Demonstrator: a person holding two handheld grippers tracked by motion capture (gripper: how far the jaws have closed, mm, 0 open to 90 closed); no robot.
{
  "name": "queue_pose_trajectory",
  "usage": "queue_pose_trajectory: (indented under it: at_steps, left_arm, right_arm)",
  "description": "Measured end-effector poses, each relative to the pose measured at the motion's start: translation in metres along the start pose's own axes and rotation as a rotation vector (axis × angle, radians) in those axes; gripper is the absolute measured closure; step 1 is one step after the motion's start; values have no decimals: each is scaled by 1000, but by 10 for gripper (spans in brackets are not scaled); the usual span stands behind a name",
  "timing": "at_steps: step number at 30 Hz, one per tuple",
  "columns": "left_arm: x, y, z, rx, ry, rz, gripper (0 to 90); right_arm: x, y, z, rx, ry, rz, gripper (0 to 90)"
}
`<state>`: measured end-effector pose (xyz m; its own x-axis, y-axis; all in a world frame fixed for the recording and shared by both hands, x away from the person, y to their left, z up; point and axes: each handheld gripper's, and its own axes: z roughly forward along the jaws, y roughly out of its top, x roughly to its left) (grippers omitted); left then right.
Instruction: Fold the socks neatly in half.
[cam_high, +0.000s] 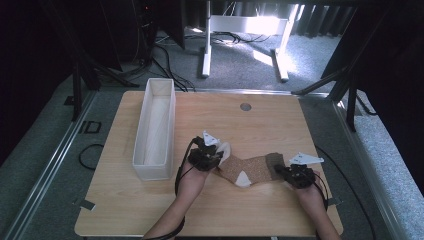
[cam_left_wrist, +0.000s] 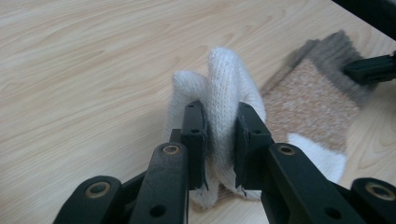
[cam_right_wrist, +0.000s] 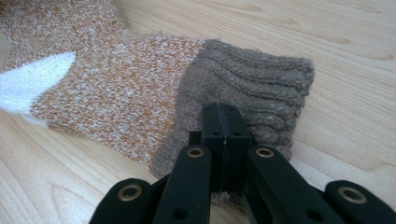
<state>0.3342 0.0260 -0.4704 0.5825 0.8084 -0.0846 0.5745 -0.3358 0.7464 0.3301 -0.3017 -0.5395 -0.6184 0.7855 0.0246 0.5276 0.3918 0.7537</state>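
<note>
- Gripping the sock (cam_high: 250, 167) at both ends, one pair of tongs per end, on the wooden bench (cam_high: 280, 125).
- Left tongs (cam_left_wrist: 220, 135): jaws partly closed, clamped on the bunched white toe (cam_left_wrist: 224, 79) of the sock; fabric squeezed between the pads and bulging up above them.
- In the high view the left tongs (cam_high: 216, 159) sit at the sock's left end, with the toe raised off the bench.
- Right tongs (cam_right_wrist: 225, 135): jaws fully together, pinching the edge of the brown ribbed cuff (cam_right_wrist: 261, 88); thin fabric only between the pads.
- In the high view the right tongs (cam_high: 285, 172) are at the sock's right end, low on the bench.
- Sock: mottled orange-tan body, white heel patch (cam_right_wrist: 35, 84), brown cuff; lies near the middle of the bench, slightly toward the person's side, stretched between the two hands and sagging in the middle.
- Cuff end lies flat on the bench in the right gripper view.
- White long box (cam_high: 155, 127) stands on the left part of the bench, near the left tongs but apart from the sock.
- Small round grey grommet (cam_high: 245, 106) at the far edge of the bench.
</note>
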Motion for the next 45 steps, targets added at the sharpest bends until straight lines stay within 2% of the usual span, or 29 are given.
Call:
queue_pose_trajectory:
  at_steps: [16, 39, 45]
  left_arm:
    - [-37, 25, 30, 20, -68, 51, 774]
    - [-89, 42, 78, 74, -128, 146, 773]
    - [-104, 41, 94, 97, -124, 181, 772]
  right_arm:
    - [-1, -1, -1, -5, 6, 5, 900]
    - [-3, -5, -3, -14, 22, 18, 900]
    - [-4, -6, -4, -17, 25, 15, 900]
